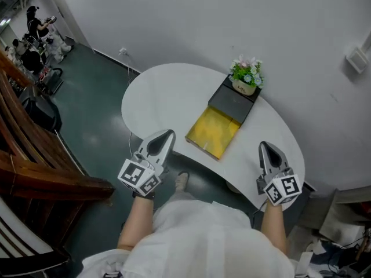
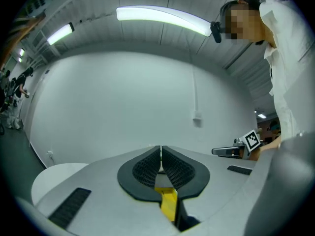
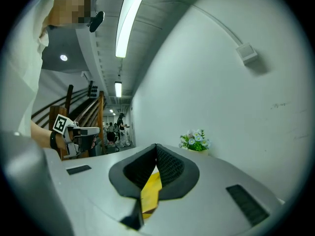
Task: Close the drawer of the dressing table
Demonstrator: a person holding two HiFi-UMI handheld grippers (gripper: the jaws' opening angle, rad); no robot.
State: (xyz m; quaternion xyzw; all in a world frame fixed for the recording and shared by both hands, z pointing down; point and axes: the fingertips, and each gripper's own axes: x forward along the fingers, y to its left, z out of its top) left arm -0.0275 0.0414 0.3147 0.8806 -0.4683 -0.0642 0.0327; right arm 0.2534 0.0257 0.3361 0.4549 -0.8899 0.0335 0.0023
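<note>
In the head view a small black drawer box (image 1: 233, 102) stands on the white rounded table (image 1: 168, 88), and its yellow drawer (image 1: 213, 131) is pulled out towards me. A pot of flowers (image 1: 247, 74) sits on top of the box. My left gripper (image 1: 168, 133) hovers at the table's near edge, left of the drawer and apart from it. My right gripper (image 1: 264, 145) hovers to the drawer's right, also clear of it. Both point level at the wall. The left gripper's (image 2: 160, 149) jaws are shut with nothing between them, and so are the right gripper's (image 3: 156, 146).
A white wall rises right behind the table. A wooden stair rail (image 1: 35, 155) and dark chairs stand on the left, with people far off at the top left. The flowers (image 3: 195, 140) show in the right gripper view. My shoe (image 1: 181, 181) is on the floor under the table's edge.
</note>
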